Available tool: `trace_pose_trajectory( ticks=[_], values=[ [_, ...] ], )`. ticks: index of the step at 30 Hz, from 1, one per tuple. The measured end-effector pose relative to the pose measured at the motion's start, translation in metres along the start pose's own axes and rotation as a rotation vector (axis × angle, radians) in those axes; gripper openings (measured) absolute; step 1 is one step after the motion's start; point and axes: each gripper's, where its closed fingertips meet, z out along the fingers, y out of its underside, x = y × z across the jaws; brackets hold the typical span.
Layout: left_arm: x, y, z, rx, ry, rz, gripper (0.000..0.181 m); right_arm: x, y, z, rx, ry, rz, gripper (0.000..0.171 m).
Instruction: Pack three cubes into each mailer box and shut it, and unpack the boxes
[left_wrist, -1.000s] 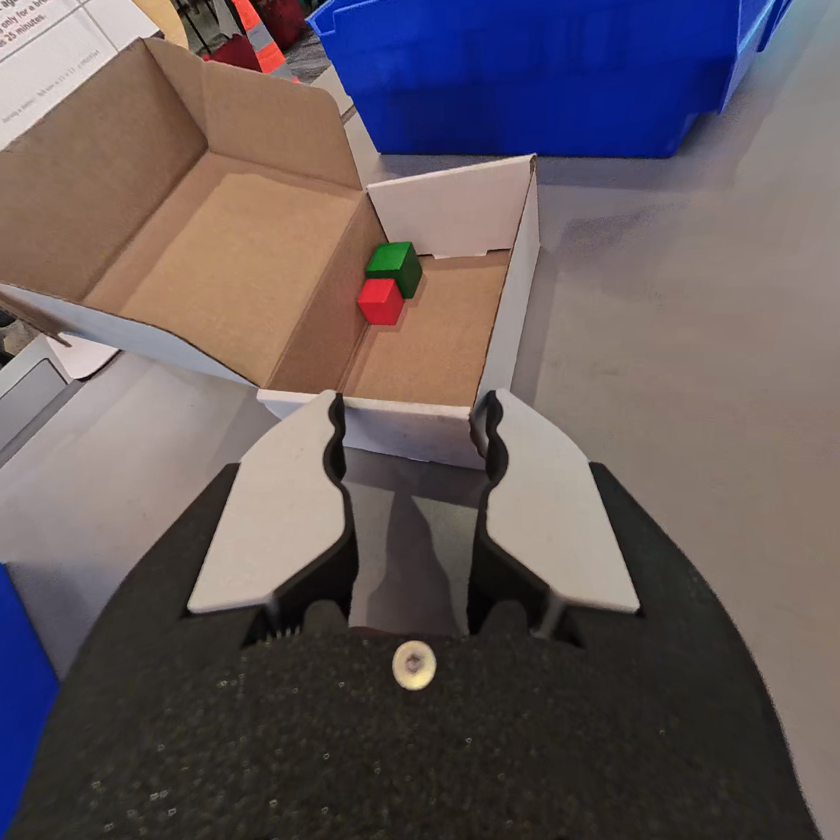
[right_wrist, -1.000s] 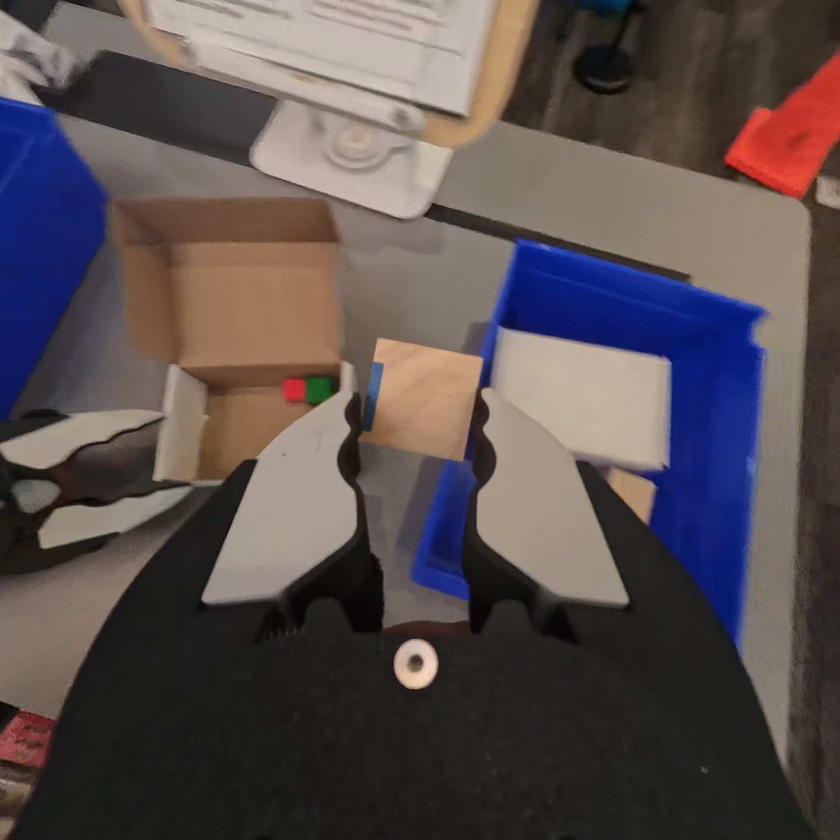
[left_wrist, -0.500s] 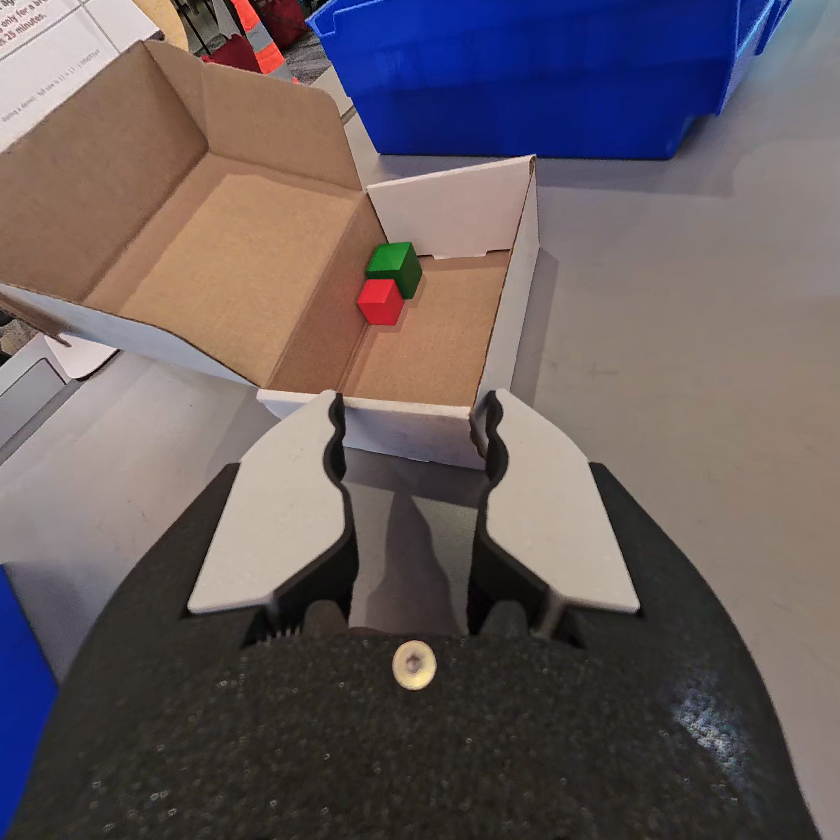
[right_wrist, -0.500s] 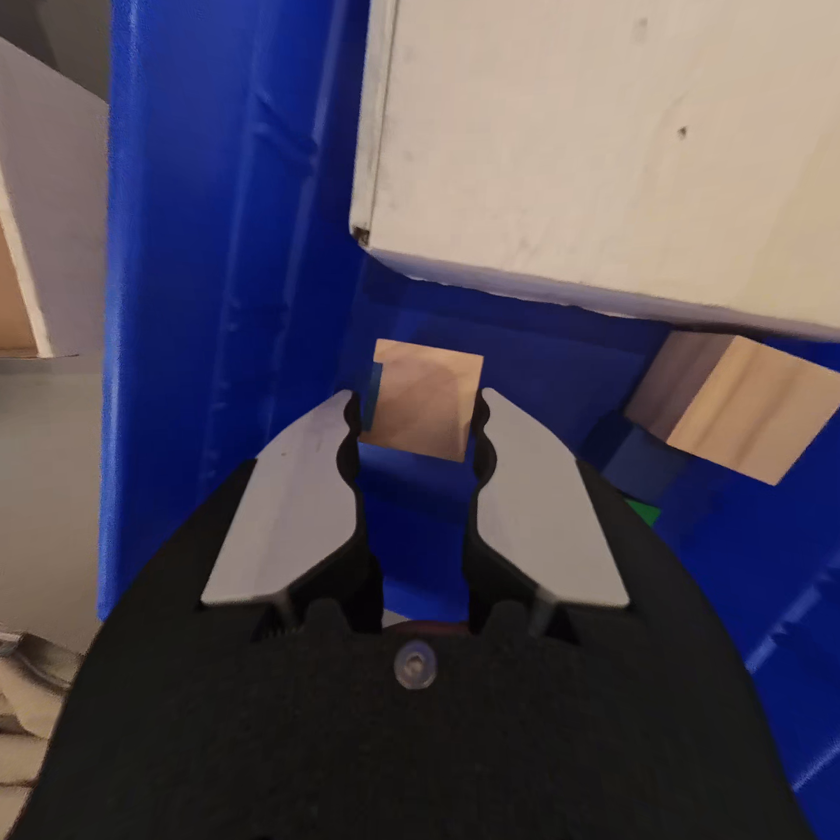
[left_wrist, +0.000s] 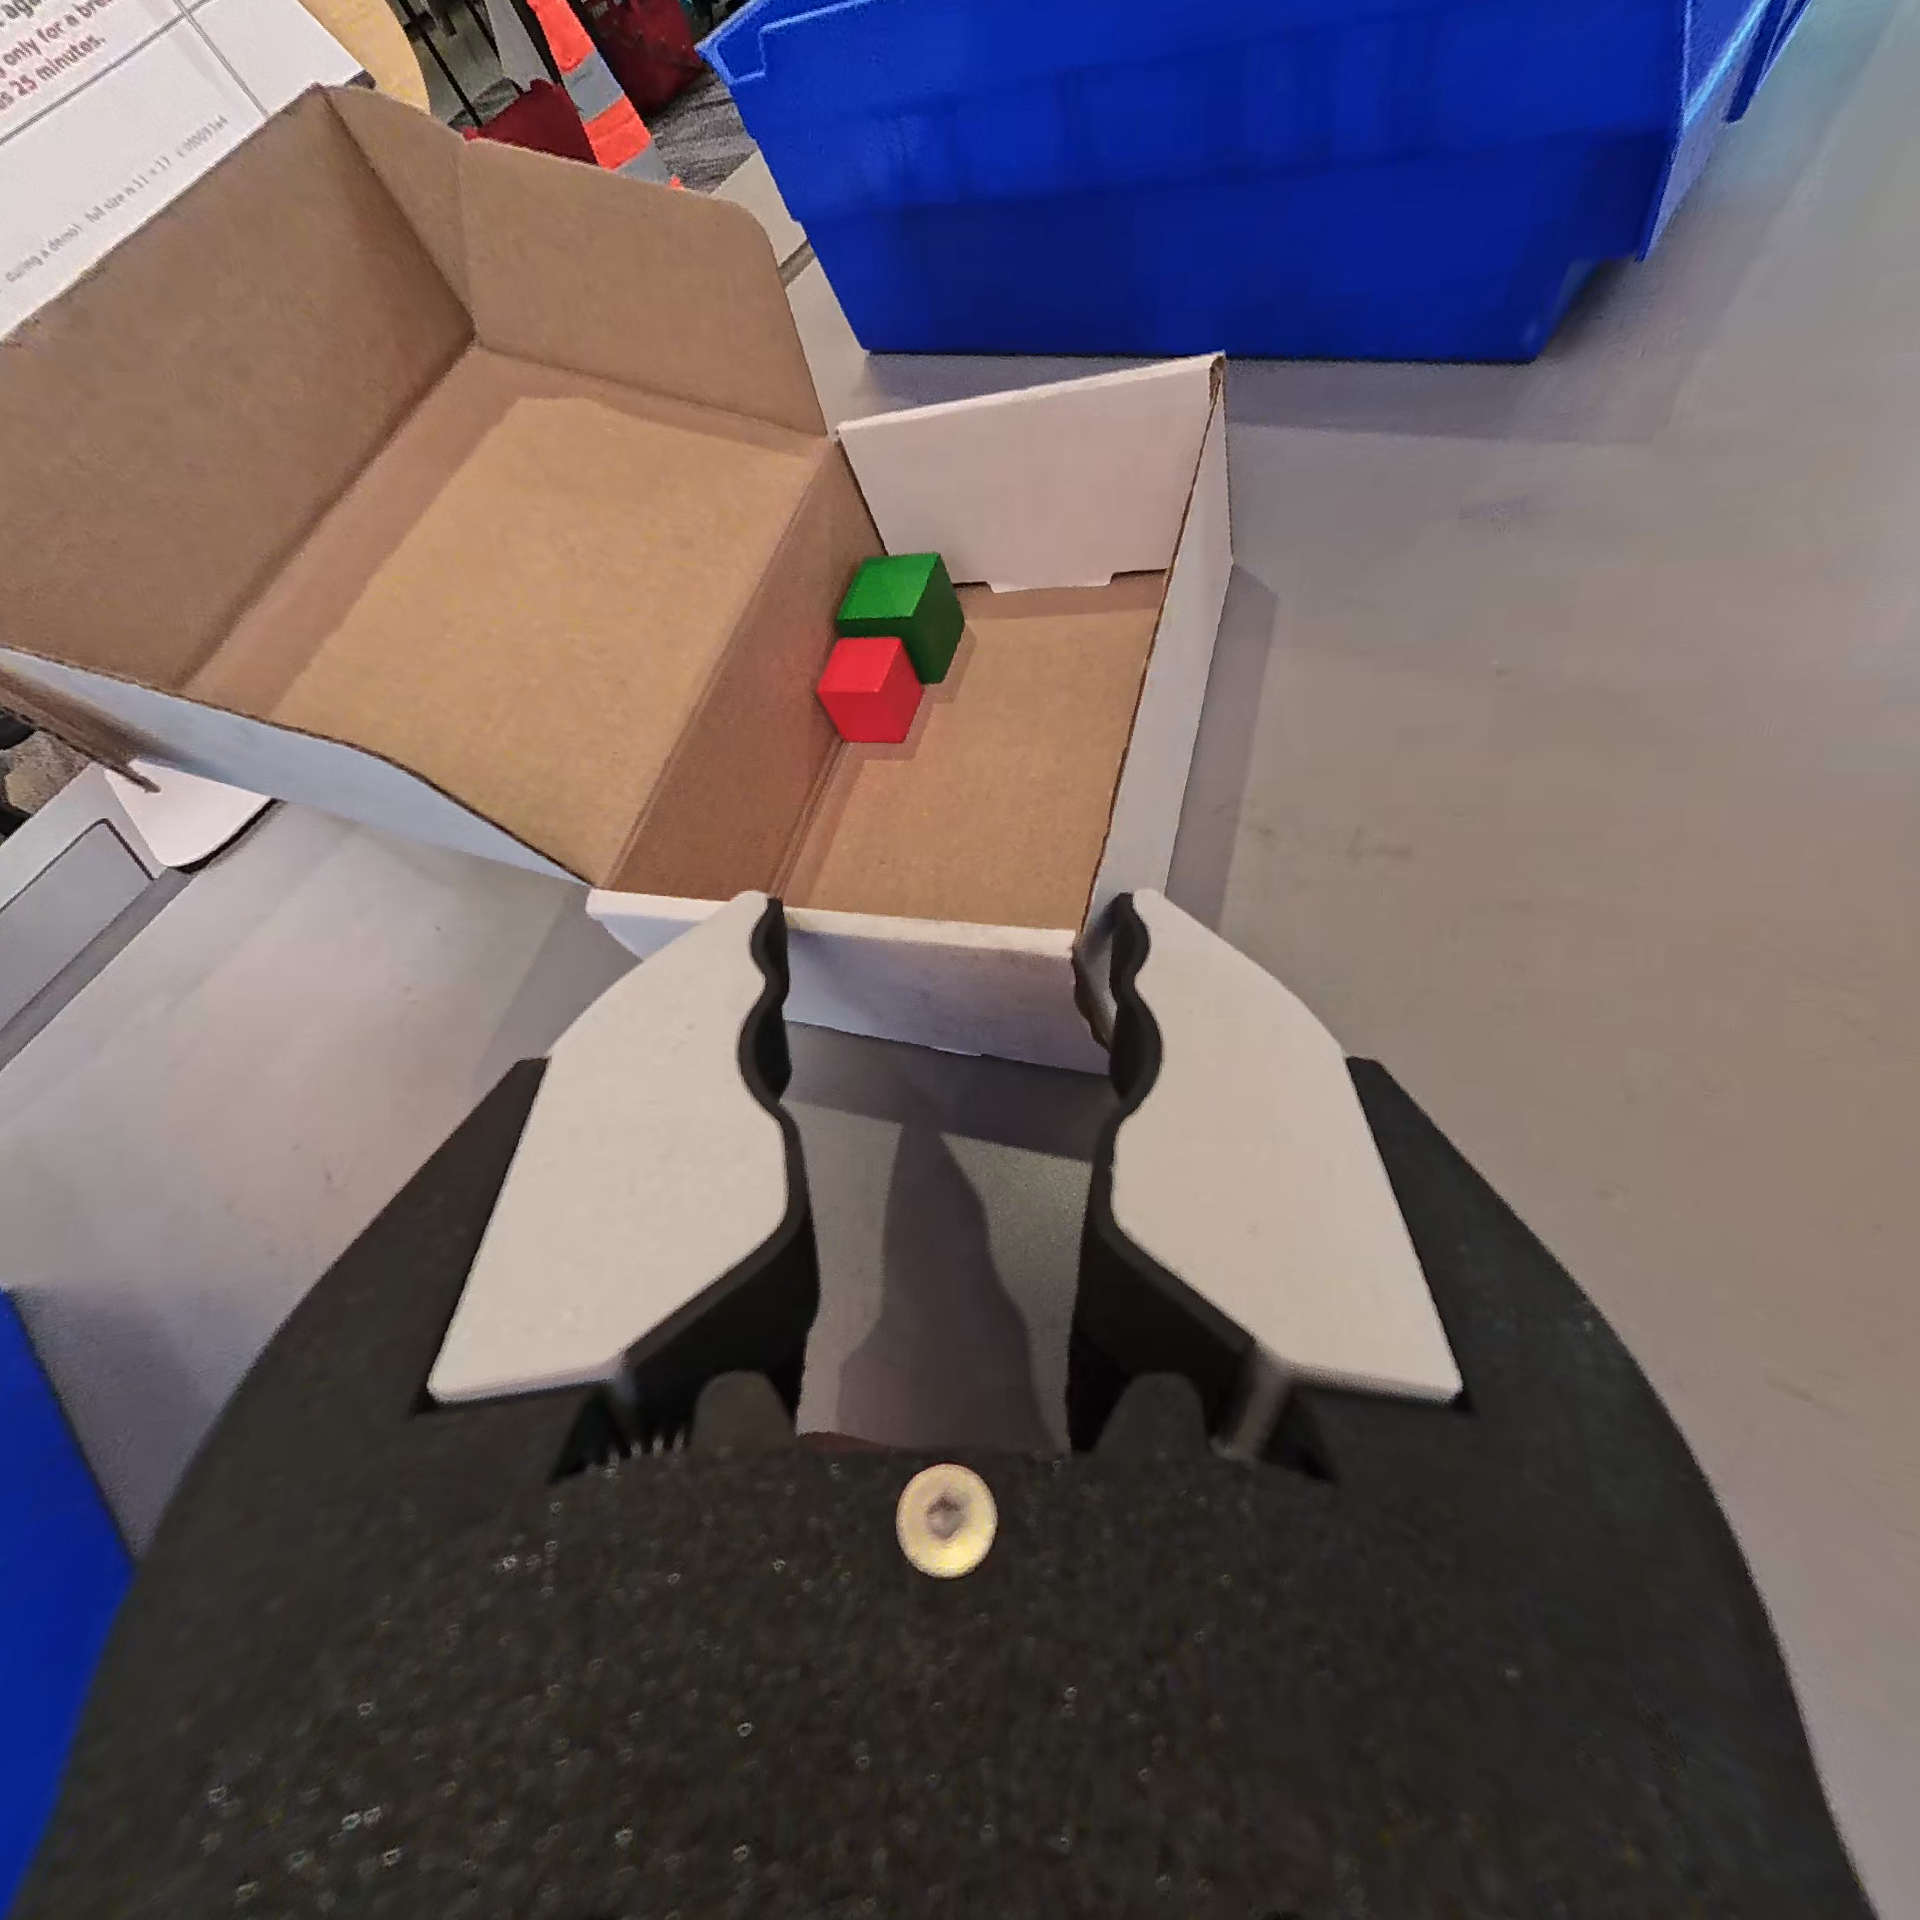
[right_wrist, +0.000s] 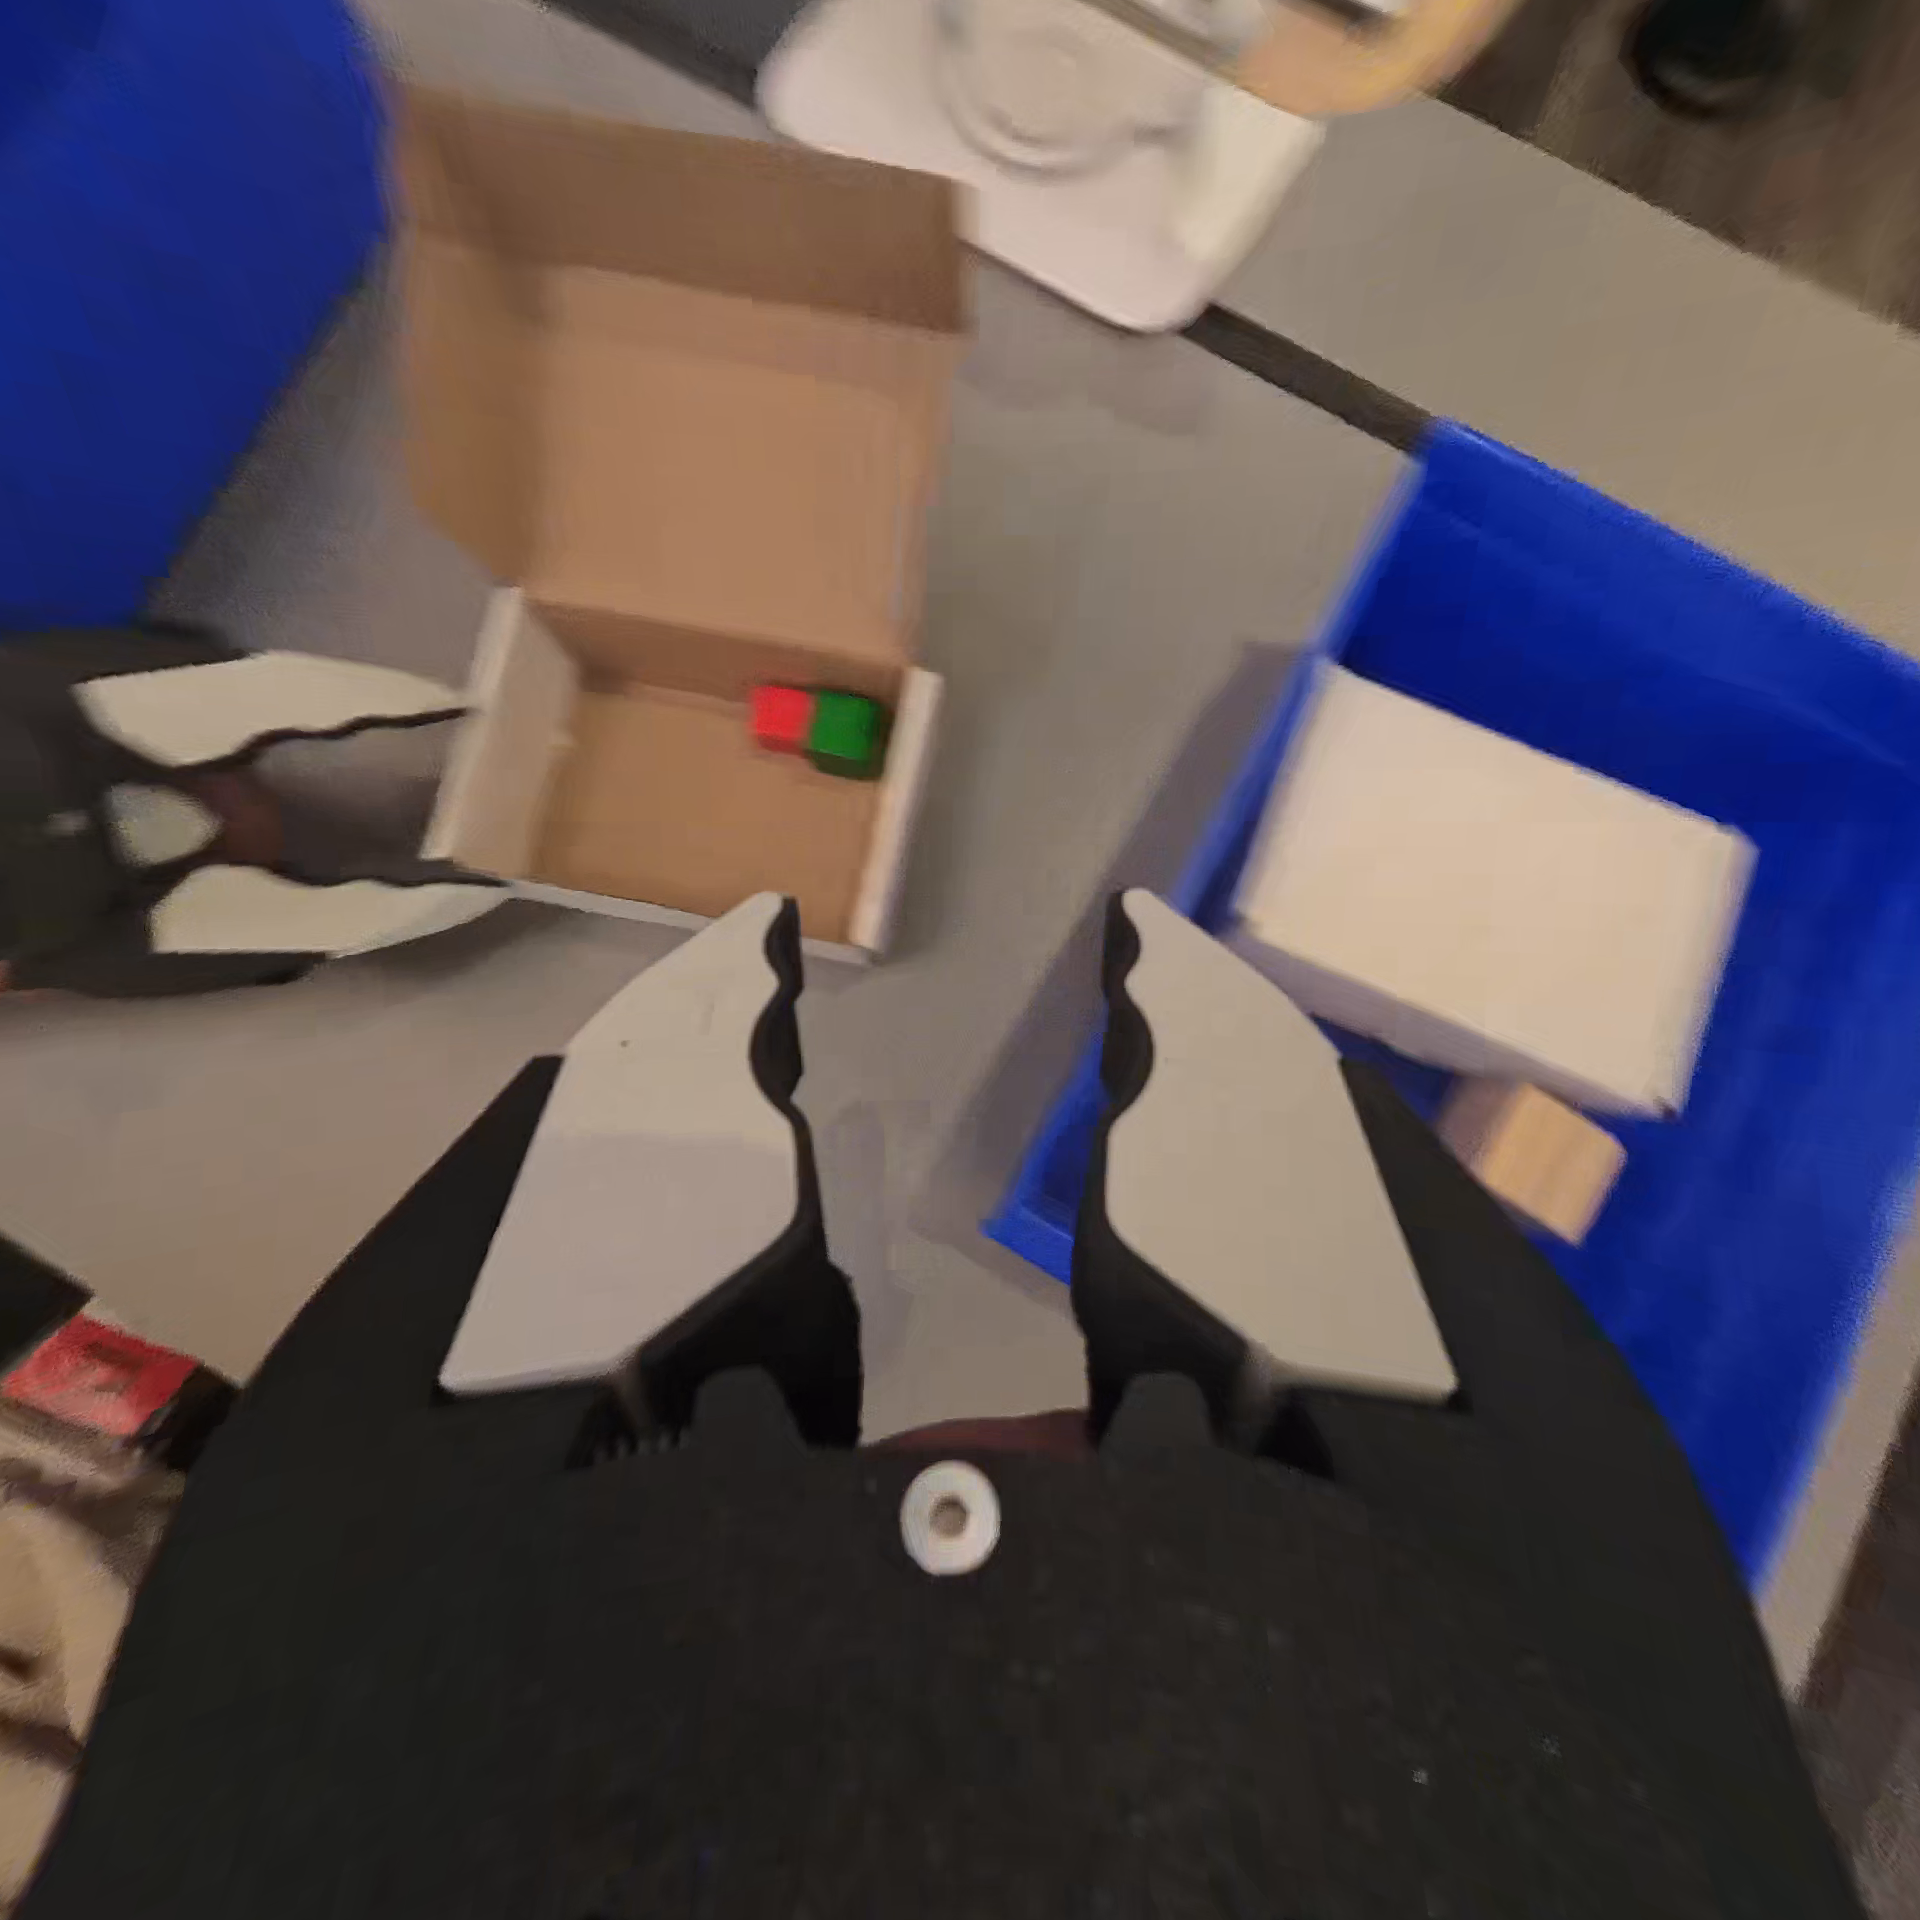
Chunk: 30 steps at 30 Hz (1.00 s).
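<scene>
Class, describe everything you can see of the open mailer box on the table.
The open mailer box is cardboard, white outside and brown inside. Its hinged lid lies folded back, flaps upright. It rests on the grey table. Inside, a red cube and a green cube sit touching, against the hinge-side wall. The left gripper hovers open at its near wall.

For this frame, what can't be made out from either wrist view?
- Blue bin contents, right wrist view: a closed white box covers most; motion blur smears the wooden block beside it.
- Far blue bin, left wrist view: only its outer wall shows; the inside is hidden.
- Printed sheet, left wrist view: cut off by the frame edge.
</scene>
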Motion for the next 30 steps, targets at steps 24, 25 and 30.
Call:
trace_pose_trajectory(
  ticks=[24,25,30],
  values=[
    [0.000,0.000,0.001,-0.003,-0.008,0.011,0.059,-0.050,0.030,0.195,-0.323,0.131,0.046,0.048],
    [0.000,0.000,0.001,-0.003,-0.009,0.013,0.059,-0.051,0.032,0.198,-0.321,0.132,0.039,0.049],
    [0.000,0.000,0.001,-0.004,-0.011,0.016,0.059,-0.054,0.038,0.200,-0.343,0.131,0.013,0.052]
  ],
)
